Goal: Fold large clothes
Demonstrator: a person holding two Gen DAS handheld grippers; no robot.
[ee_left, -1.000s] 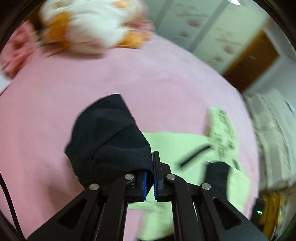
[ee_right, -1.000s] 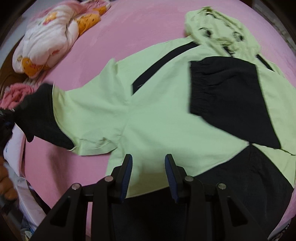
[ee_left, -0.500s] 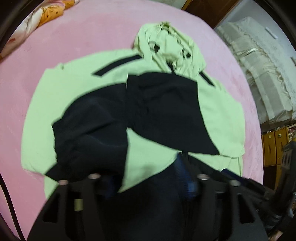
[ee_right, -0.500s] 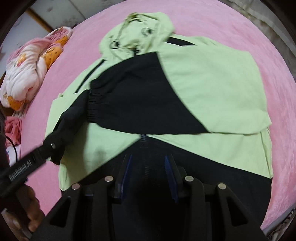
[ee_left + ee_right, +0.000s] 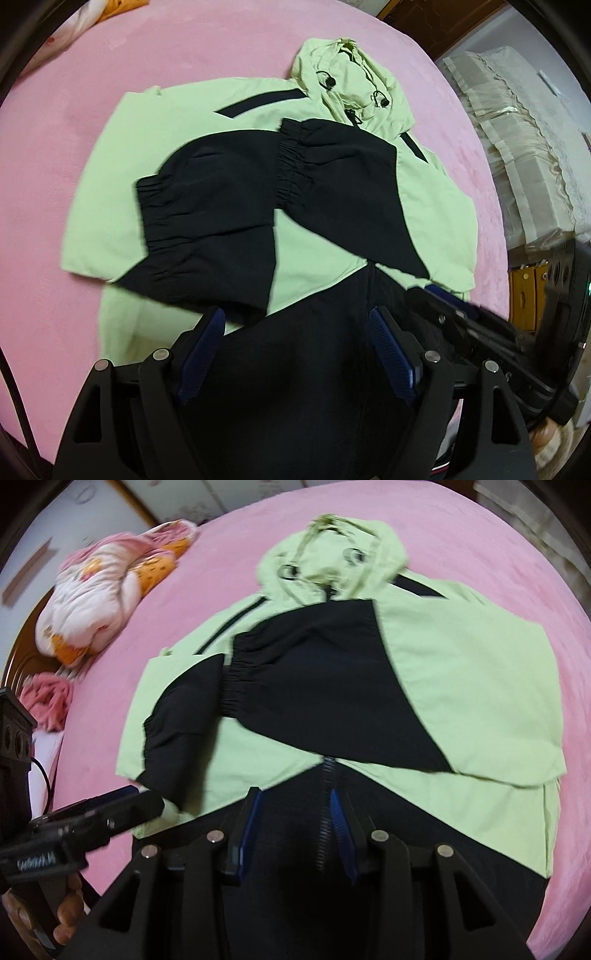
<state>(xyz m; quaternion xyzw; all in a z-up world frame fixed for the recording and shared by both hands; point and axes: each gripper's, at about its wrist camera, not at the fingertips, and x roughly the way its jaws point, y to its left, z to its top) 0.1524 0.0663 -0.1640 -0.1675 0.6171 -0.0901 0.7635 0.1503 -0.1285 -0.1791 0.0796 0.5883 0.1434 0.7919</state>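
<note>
On the pink bedspread (image 5: 155, 62): one hooded jacket (image 5: 465, 686), face up, both black sleeves (image 5: 207, 221) crossed inward, narrowing it for folding. Left gripper (image 5: 295, 354) and right gripper (image 5: 295, 827) hover over the hem, jaws apart, holding nothing.

I count one jacket (image 5: 258, 177) on one pink bed (image 5: 74, 92), with two black sleeves (image 5: 207, 229) folded across it and one hood (image 5: 354, 74). Beside it I see one bundled quilt (image 5: 107, 602) and two grippers, left (image 5: 295, 328) and right (image 5: 295, 805).

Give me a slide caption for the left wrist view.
Open left claw above green-and-black hooded jacket, sleeves folded in, on pink bed.
</note>
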